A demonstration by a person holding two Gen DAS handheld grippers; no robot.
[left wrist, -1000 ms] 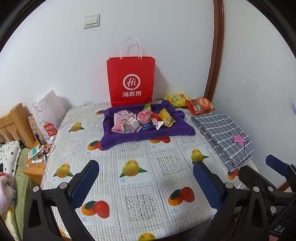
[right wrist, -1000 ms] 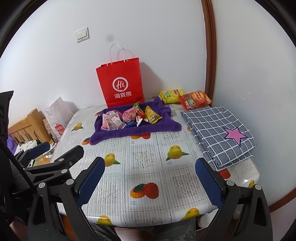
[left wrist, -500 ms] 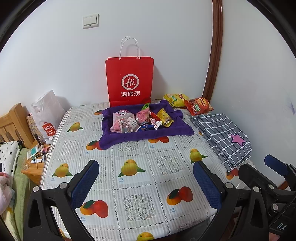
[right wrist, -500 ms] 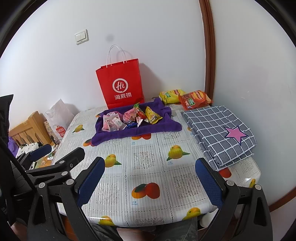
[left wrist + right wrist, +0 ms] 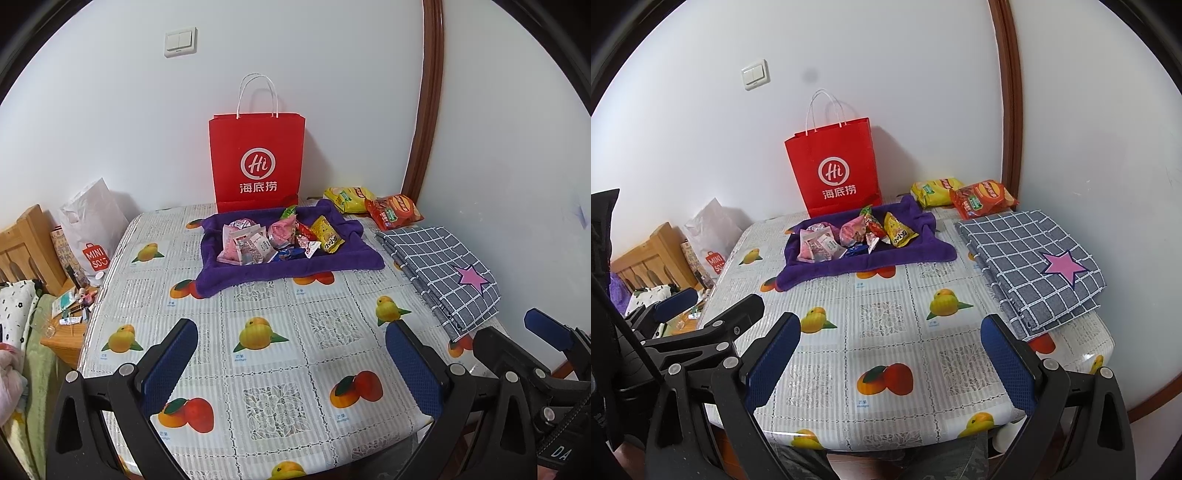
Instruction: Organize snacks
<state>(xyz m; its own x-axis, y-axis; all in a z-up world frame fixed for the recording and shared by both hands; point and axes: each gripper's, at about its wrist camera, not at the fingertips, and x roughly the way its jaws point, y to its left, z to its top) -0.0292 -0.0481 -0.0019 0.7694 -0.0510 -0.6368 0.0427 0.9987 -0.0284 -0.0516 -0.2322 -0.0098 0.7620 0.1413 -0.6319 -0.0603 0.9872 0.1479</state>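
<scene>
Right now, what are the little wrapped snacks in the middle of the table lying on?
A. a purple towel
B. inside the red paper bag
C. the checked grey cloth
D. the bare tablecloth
A: the small snacks are heaped on the purple towel, in front of the red paper bag and left of the checked grey cloth.
</scene>
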